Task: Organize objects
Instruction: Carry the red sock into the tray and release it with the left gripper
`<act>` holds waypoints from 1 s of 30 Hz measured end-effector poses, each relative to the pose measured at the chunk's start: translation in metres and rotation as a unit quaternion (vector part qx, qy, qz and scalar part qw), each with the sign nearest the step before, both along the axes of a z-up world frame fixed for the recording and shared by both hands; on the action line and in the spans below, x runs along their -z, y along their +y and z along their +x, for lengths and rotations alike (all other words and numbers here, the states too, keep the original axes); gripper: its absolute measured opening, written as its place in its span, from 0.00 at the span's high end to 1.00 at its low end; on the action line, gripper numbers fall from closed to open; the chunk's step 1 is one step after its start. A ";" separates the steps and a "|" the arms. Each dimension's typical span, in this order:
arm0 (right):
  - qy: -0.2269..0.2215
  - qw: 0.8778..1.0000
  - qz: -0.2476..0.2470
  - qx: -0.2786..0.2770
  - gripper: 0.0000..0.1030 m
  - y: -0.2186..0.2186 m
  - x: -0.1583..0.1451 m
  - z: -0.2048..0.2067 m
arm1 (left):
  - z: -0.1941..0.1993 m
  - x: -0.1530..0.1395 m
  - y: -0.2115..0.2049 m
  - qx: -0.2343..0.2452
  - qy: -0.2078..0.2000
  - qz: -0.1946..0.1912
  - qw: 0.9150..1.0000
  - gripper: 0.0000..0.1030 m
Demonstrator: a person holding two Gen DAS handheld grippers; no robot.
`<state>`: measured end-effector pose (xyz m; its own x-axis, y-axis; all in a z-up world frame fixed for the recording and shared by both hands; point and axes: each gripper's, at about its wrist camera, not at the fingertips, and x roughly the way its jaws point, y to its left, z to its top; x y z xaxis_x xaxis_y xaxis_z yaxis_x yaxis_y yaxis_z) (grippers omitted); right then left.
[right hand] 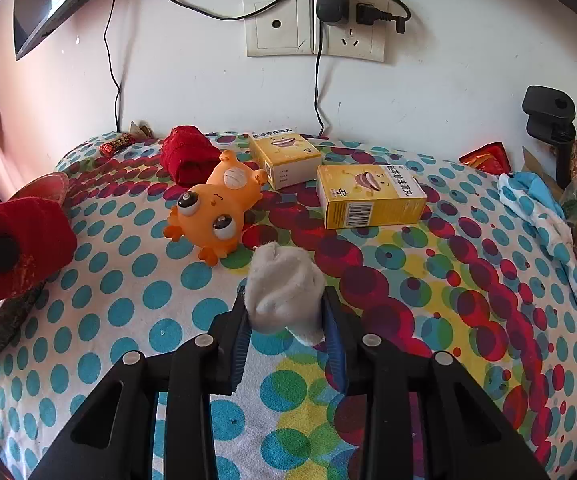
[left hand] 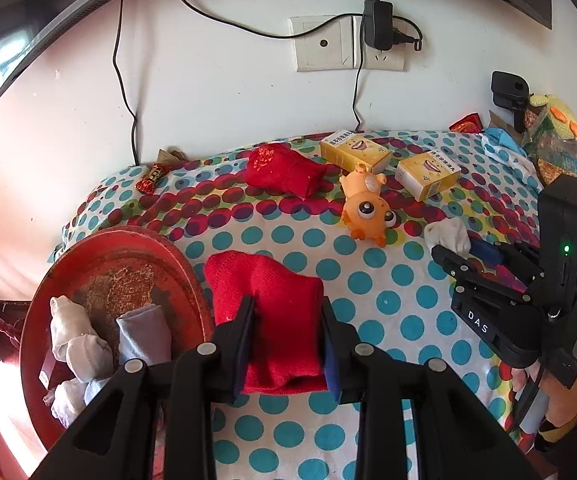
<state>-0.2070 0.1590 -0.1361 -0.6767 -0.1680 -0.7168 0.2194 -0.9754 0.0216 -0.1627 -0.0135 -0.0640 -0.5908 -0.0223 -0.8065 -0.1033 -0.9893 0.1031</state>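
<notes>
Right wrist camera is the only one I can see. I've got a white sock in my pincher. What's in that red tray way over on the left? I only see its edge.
Observer: The red tray already holds a few rolled pale socks, white and grey ones, bunched at its near side.
Operator: Is the other pincher really holding the red sock?
Observer: Yes. The left gripper is shut on the red sock, one finger on each side, just right of the tray's rim.
Operator: Is that sock inside the tray?
Observer: Not yet. It is beside the tray, over the dotted cloth.
</notes>
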 end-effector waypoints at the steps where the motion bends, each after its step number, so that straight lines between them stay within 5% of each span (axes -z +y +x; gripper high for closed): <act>1: 0.000 1.000 0.001 0.000 0.70 0.000 0.000 0.000 | 0.001 -0.001 -0.002 0.000 -0.001 -0.001 1.000 0.71; 30: -0.004 1.000 0.031 -0.006 0.70 -0.009 0.003 -0.001 | -0.003 -0.014 -0.125 -0.093 -0.002 -0.014 0.996 0.71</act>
<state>-0.2076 0.1496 -0.1392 -0.6696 -0.1319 -0.7309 0.2314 -0.9722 -0.0365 -0.1657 -0.1381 -0.0504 -0.5719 -0.1537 -0.8058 0.0807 -0.9881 0.1312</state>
